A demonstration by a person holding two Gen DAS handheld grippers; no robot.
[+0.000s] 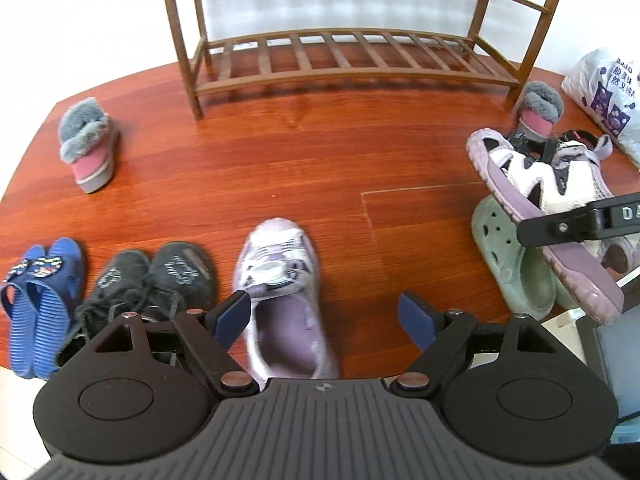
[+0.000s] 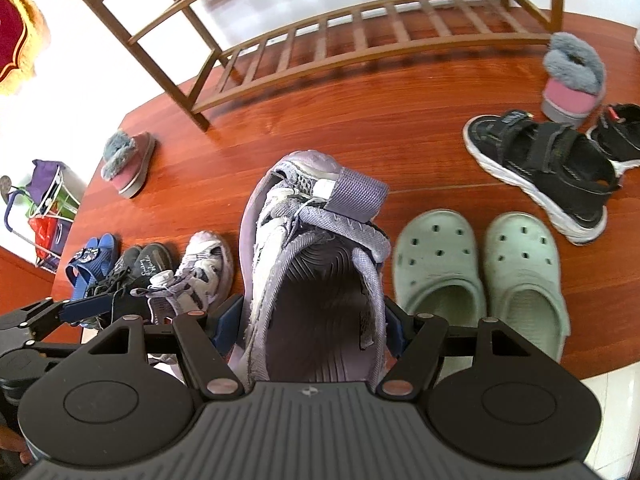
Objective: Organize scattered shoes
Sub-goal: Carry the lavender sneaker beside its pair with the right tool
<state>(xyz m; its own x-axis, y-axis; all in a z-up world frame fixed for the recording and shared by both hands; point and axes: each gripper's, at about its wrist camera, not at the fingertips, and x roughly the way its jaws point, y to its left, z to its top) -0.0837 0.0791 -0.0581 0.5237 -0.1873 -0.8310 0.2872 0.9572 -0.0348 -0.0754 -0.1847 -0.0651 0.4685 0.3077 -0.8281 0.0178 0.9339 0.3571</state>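
Note:
My right gripper [image 2: 310, 326] is shut on a lilac sandal-shoe [image 2: 316, 248] and holds it above the floor; from the left wrist camera this held shoe [image 1: 548, 196] hangs tilted at the right, over the green clogs [image 1: 516, 256]. Its lilac mate [image 1: 282, 292] lies on the floor, toe away from me, under my open left gripper [image 1: 325, 316], whose blue pads straddle the heel without touching. Along the near edge stand blue slippers [image 1: 36, 300] and a dark pair [image 1: 160, 276]. The wooden shoe rack [image 1: 344, 56] stands at the back with bare shelves.
A pink fur-lined slipper [image 1: 90, 148] lies at the left, its mate [image 1: 540, 112] by the rack's right leg. Black sandals [image 2: 540, 168] lie at the right beyond the green clogs [image 2: 476, 272]. A white plastic bag [image 1: 608, 96] sits far right; a small cart [image 2: 44, 208] stands at the left.

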